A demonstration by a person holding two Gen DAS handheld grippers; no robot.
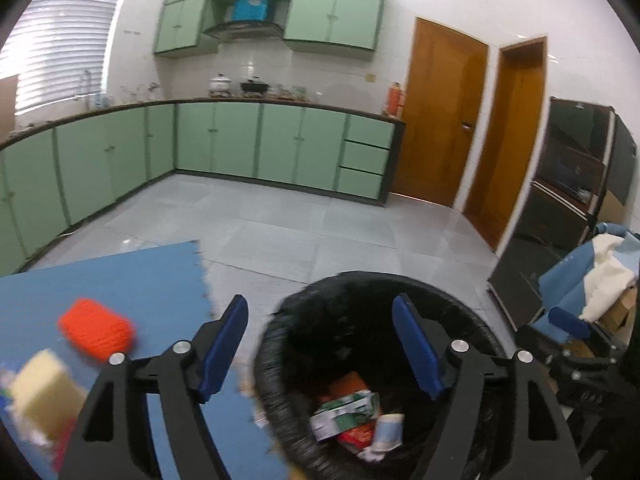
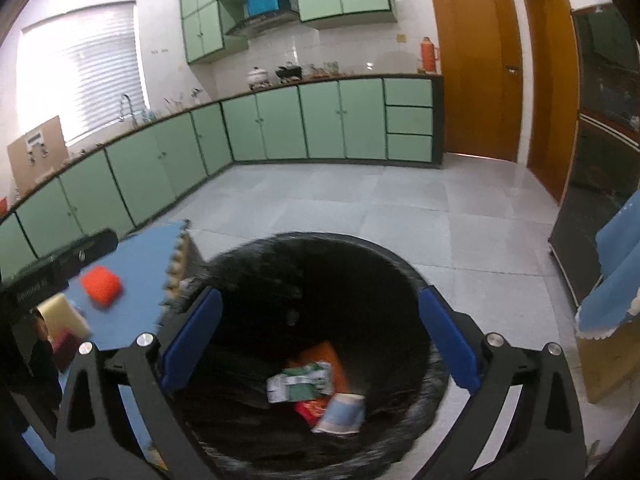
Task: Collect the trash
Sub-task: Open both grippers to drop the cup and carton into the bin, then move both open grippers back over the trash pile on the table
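Observation:
A black bin lined with a black bag (image 1: 280, 332) (image 2: 400, 264) stands on the floor beside a blue mat. Inside lie a green-white carton (image 1: 344, 410) (image 2: 300, 382), an orange packet (image 2: 324, 354), a red wrapper (image 2: 310, 408) and a pale blue paper cup (image 1: 390, 430) (image 2: 344, 410). My left gripper (image 1: 324, 344) is open and empty above the bin's left rim. My right gripper (image 2: 320, 340) is open and empty over the bin's mouth. An orange-red knitted thing (image 1: 96, 328) (image 2: 102, 284) and a yellow sponge (image 1: 44, 392) (image 2: 66, 314) lie on the mat.
The blue foam mat (image 1: 120, 276) (image 2: 140, 260) lies left of the bin. Green kitchen cabinets (image 1: 260, 144) line the far walls. Two wooden doors (image 1: 440, 112) are at the right. A dark cabinet (image 1: 576, 168) and a pile with blue cloth (image 1: 580, 280) are at far right.

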